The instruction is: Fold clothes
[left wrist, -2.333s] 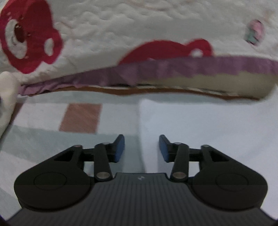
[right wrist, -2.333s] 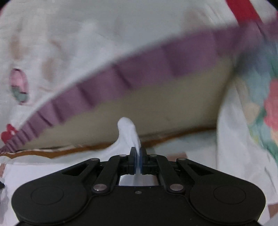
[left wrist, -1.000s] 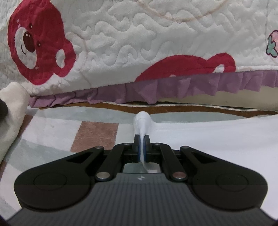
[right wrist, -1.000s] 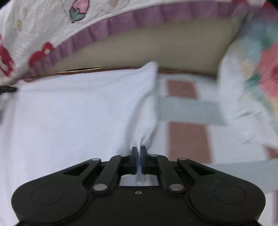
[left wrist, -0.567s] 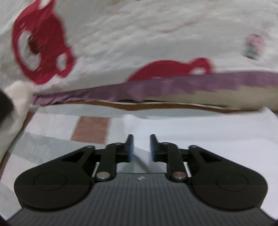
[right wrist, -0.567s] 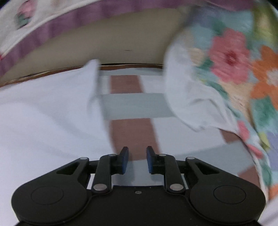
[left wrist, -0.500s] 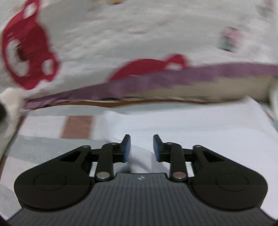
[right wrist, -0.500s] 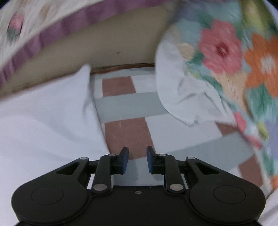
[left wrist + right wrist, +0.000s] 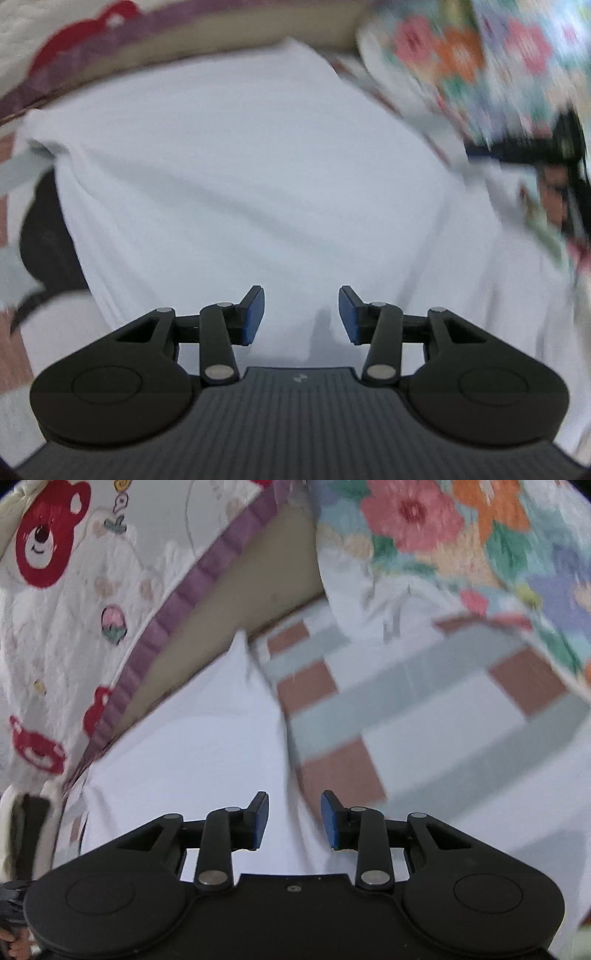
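Left wrist: white garment (image 9: pixel 258 177) on checked sheet (image 9: pixel 424 731)

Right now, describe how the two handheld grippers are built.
Left gripper: matte black linkage arms with silver pivot pins, two round black housings, blue finger pads, a ribbed dark grey body with a small white mark. Right gripper: the same build, but a smooth black body with a small centre screw.

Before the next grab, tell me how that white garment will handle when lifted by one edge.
The white garment is probably floppy: soft ripples run across it, and its corner has slumped into a limp peak. It likely weighs little, being thin. It may drag over the checked sheet instead of sliding cleanly.
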The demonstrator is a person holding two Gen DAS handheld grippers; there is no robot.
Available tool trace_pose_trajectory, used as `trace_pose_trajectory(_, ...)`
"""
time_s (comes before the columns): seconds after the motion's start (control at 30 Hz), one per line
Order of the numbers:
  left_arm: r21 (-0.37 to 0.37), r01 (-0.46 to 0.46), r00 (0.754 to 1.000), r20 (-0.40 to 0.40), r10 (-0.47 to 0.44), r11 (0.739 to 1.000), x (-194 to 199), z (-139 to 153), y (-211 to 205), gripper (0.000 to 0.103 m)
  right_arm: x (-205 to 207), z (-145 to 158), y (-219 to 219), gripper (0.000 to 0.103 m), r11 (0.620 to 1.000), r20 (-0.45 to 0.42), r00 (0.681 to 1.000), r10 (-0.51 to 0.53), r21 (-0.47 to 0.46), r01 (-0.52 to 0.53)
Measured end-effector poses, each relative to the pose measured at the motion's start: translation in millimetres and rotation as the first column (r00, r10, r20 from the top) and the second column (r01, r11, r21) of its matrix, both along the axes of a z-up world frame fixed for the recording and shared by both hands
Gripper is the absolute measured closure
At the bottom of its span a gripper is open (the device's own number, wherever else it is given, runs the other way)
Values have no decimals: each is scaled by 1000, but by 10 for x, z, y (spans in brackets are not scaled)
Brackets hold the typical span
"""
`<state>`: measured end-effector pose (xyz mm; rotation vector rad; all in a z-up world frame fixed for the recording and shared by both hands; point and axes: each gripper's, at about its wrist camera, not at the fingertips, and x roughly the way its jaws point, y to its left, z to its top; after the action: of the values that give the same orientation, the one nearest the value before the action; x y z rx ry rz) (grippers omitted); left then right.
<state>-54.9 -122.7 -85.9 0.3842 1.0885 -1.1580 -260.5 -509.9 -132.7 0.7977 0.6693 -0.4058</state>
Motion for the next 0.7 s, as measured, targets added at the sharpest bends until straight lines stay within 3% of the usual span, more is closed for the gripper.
trace_pose_trajectory(0.17,125,81,996,21,-85,989,-358,-58,99,58,-142,29,386,64,983,14,984,177,42,-177)
trace_pose_trajectory(0.27,207,105,991,64,-121,973,-482,-80,81,58,-81,-17,574,62,965,-127,959,253,-36,-260)
trace_pose_trajectory(0.33,228,77,992,84,-99,971,-479,8,48,58,-104,-69,590,62,962,-212,950,231,-99,-256)
trace_pose_trajectory(0.37,235,60,992,93,-84,970,-468,61,30,58,-164,-70,543,62,968,-206,958,197,-111,-223)
trace_pose_trajectory(0.5,224,30,982,174,-70,974,-486,452,-204,58,-636,91,187,62,994,-32,998,57,-92,-59)
trace_pose_trajectory(0.7,160,59,964,249,-98,985,-820,972,-972,58,-1536,358,-380,62,990,66,996,-52,-129,60)
